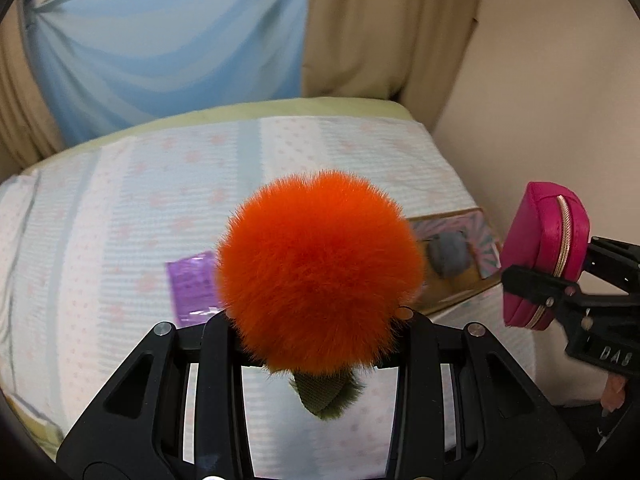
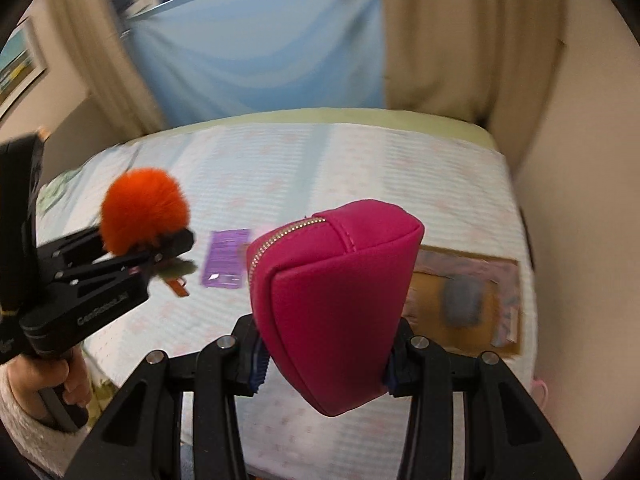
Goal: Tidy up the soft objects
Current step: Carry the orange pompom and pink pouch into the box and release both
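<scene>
My left gripper (image 1: 316,332) is shut on a fluffy orange pom-pom (image 1: 320,270) with a green leaf tag, held above the bed; it also shows in the right wrist view (image 2: 144,210). My right gripper (image 2: 324,364) is shut on a pink zip pouch (image 2: 336,300), held in the air to the right of the left gripper; the pouch also shows in the left wrist view (image 1: 546,254). A cardboard box (image 2: 492,308) lies on the bed's right side with a grey fluffy ball (image 1: 448,256) inside.
The bed (image 1: 120,220) has a pale patterned cover. A purple packet (image 1: 192,284) lies flat on it near the middle. Blue and beige curtains hang behind the bed. A wall runs along the bed's right side.
</scene>
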